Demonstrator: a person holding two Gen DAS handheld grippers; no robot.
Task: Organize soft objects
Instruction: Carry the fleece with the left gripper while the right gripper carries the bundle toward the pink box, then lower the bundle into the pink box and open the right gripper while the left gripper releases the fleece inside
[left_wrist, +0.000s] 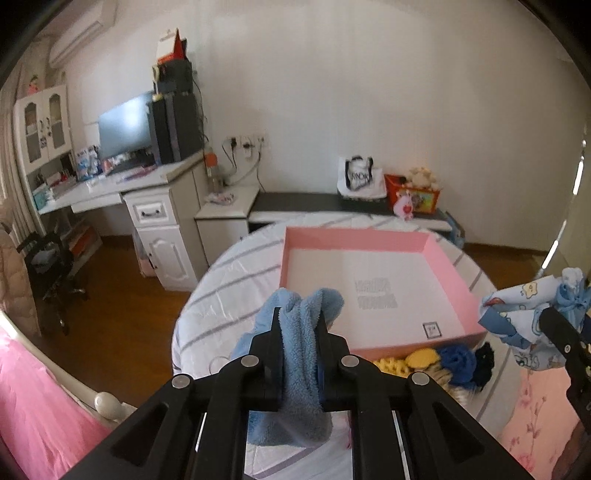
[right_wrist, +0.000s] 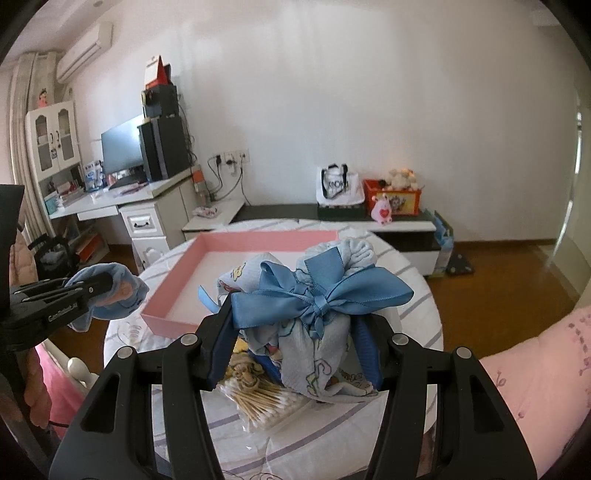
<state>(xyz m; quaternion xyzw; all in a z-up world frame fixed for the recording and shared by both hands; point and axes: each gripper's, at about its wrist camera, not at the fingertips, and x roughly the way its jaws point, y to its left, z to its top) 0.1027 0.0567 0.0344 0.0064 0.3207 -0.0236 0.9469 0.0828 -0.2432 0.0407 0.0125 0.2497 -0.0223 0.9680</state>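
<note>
a round table (left_wrist: 207, 295) under a white striped cloth carries an open pink tray (left_wrist: 454, 273), its white floor bare, with a small heap of soft yellow, blue and black pieces (left_wrist: 443, 363) and a pack of cotton swabs (right_wrist: 262, 404) just beside its near edge. above the table, the right gripper (right_wrist: 299, 332) is clamped on a printed cloth bundle (right_wrist: 314, 354) tied with a blue satin bow (right_wrist: 317, 295). the left gripper (left_wrist: 301, 325) is pressed together on a light blue fleece cloth (left_wrist: 301, 354), held over the table near the tray's near edge.

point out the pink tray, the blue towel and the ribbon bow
pink tray (left_wrist: 450, 266), left wrist view, on its right wall
blue towel (left_wrist: 301, 354), left wrist view, on the fold between the fingers
ribbon bow (right_wrist: 317, 301), right wrist view, on its knot
</note>
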